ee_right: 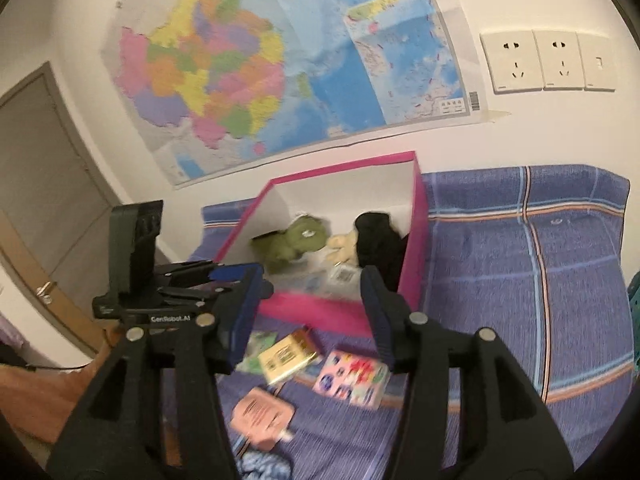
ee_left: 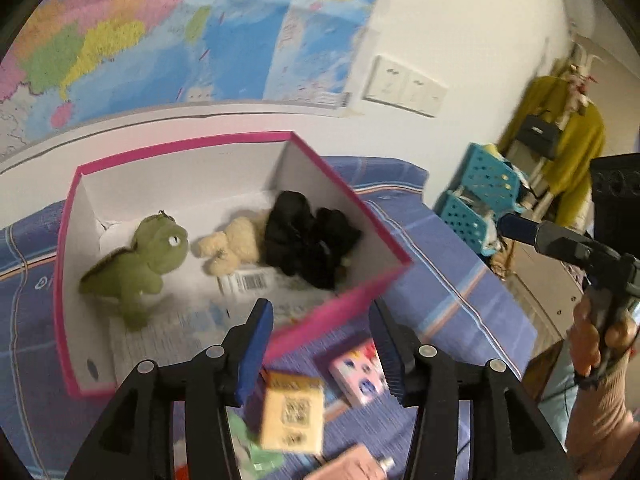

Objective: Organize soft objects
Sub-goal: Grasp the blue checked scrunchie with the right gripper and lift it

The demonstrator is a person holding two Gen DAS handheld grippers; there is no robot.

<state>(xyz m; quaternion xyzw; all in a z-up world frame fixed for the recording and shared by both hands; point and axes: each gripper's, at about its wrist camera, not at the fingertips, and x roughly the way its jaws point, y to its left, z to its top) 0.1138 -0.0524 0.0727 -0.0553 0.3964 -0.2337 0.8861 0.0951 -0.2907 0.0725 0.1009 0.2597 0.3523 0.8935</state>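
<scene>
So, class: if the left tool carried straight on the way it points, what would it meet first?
Probably the near pink wall of the open cardboard box, which lies between the left tool and the soft toys inside; depth is uncertain.

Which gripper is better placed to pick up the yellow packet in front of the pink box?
Left, probably. The left gripper hangs open directly over the yellow packet; the right gripper sits farther back.

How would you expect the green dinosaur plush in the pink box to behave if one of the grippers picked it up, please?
The green dinosaur plush looks fuzzy and stuffed, so it would probably squash between the jaws rather than slip. It likely weighs little for its size. Its limbs and tail would probably dangle, and the small loop on its head might snag the cream plush beside it in the pink box.
</scene>
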